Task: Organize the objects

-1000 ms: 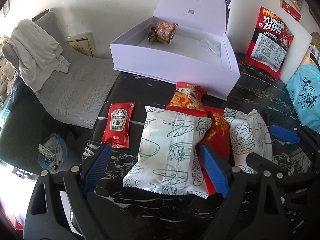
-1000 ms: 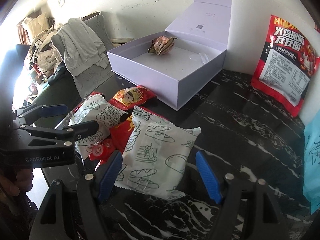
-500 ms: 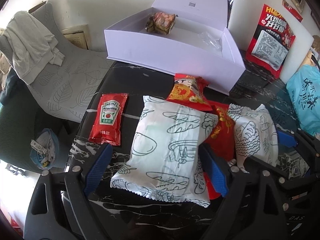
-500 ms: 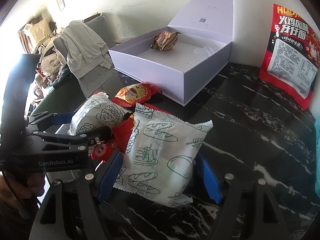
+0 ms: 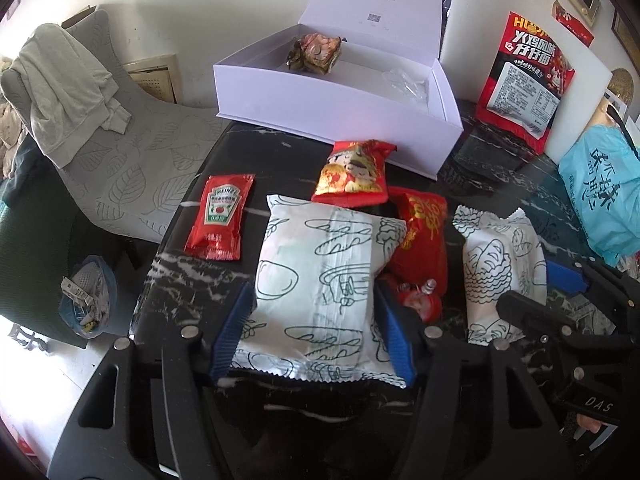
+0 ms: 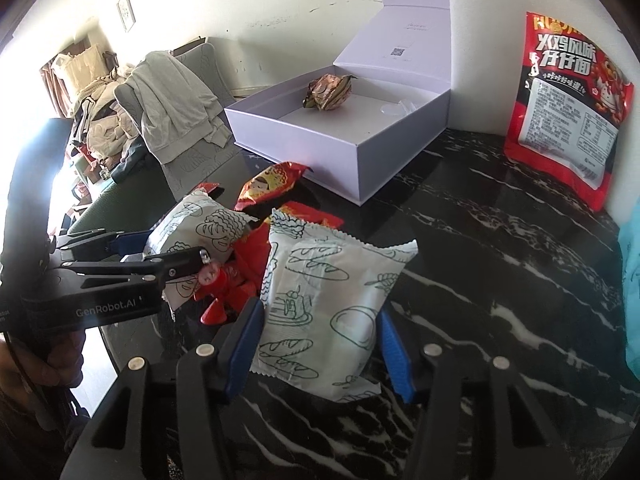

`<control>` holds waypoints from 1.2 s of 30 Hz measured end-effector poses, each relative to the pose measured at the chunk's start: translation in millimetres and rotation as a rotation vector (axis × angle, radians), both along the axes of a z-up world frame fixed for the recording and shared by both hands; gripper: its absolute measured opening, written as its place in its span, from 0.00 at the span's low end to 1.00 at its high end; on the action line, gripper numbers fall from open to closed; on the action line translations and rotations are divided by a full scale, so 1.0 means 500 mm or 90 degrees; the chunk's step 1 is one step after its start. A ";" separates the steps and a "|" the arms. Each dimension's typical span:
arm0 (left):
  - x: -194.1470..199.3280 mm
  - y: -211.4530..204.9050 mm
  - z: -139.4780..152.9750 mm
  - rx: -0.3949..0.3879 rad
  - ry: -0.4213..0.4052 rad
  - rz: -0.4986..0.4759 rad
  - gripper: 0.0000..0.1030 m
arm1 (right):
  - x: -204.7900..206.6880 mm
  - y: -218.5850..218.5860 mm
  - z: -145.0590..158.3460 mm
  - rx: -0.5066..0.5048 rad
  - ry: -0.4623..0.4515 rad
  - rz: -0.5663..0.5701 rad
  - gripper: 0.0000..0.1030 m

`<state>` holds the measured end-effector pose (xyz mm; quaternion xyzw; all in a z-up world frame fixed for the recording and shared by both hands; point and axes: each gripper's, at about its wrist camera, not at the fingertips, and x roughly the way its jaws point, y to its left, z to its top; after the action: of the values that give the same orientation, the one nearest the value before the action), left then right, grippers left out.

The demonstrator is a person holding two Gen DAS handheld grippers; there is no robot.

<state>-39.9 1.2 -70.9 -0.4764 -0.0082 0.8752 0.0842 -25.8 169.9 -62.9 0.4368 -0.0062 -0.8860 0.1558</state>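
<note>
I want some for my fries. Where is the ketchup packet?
In the left wrist view, the ketchup packet lies flat near the left edge of the black table, just left of the white bread-print bag.

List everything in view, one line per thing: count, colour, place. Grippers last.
Bread packets: two, white with line drawings, on the table front; one between each gripper's fingers.
Red snack packets: two, red and gold, between the bread packets and the box.
Ketchup sachet: one, red, left of the packets.
Small red item: one, between the bread packets; too small to tell what.
Gift box: one, white, open, table rear.
Wrapped snack: one, brown-pink, inside the box.
Noodle bag: one, red and black, leaning on a white board.
Plastic bag: one, blue, far right.
Table: one, black marble.
Chair: one, grey, with pale clothing draped.
Left gripper: black, blue pads, jaws just closing onto its packet.
Right gripper: same, closing likewise.
</note>
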 end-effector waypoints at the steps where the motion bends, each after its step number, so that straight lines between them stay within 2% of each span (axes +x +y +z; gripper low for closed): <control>1: 0.009 -0.001 0.001 -0.001 0.000 0.000 0.59 | 0.009 0.003 0.001 0.001 -0.001 -0.002 0.56; 15: 0.122 0.005 0.017 -0.025 0.013 -0.015 0.59 | 0.137 0.023 0.002 0.015 0.003 0.011 0.56; 21: 0.105 0.003 0.000 -0.017 -0.008 -0.021 0.67 | 0.142 0.013 -0.007 0.025 0.010 -0.008 0.62; 27: 0.091 0.004 -0.025 -0.008 -0.029 -0.022 0.74 | 0.120 0.008 -0.024 0.025 -0.025 -0.001 0.69; 33: 0.093 0.017 -0.033 -0.038 -0.006 -0.034 0.76 | 0.119 0.001 -0.046 0.064 -0.043 0.012 0.72; 36: 0.092 0.020 -0.034 -0.050 -0.004 -0.045 0.76 | 0.124 0.000 -0.048 0.068 -0.034 0.017 0.72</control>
<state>6.1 11.4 -87.7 -0.4822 0.0429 0.8698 0.0957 36.1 170.0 -86.8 0.4679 0.0429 -0.8710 0.1434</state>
